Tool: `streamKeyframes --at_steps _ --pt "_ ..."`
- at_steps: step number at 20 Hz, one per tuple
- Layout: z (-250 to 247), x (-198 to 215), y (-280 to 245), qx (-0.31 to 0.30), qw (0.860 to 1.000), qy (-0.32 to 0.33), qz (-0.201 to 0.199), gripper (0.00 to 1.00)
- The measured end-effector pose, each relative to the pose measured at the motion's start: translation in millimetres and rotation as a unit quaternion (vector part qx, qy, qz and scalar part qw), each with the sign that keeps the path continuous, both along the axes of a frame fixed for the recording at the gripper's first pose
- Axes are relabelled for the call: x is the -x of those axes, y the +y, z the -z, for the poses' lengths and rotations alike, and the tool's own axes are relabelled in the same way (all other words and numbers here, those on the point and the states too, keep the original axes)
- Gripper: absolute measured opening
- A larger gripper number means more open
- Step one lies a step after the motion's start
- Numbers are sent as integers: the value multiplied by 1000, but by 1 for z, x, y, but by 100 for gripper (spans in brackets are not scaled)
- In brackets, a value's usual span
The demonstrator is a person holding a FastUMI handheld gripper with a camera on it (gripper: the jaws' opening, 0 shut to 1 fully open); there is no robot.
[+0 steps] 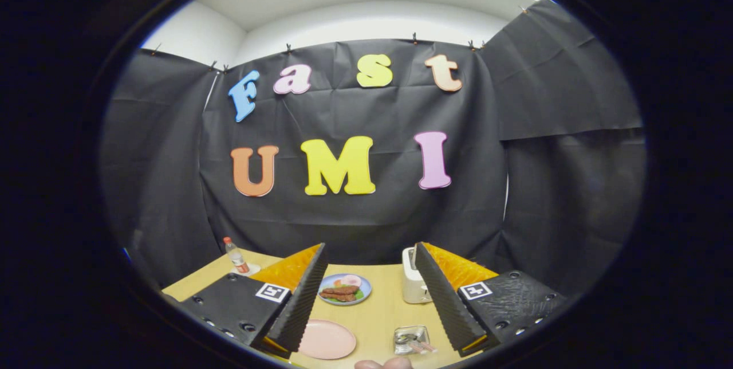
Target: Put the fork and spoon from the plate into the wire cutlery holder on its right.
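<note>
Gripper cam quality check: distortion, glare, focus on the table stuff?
Gripper view: strong fisheye bend, table edges curve. Ceiling light is bright, with no glare on the pink plate. The open gripper looks sharp; the wire cutlery holder is small, its contents too fine to tell apart. Food plate, toaster and bottle read clearly.

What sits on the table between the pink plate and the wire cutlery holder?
Nothing: in the gripper view bare wooden table separates the pink plate from the wire cutlery holder. The gripper hangs open above that stretch.
</note>
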State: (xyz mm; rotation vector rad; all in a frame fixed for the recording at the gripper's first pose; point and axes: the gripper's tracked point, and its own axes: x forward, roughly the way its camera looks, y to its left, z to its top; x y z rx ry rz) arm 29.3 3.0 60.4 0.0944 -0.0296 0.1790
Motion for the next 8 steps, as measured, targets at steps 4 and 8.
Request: streamKeyframes --at_steps 4,8 --pt "-4 1 -1 1 1000 -2 0 92" --pt "-10 1 -4 5 1000 -10 3 92"
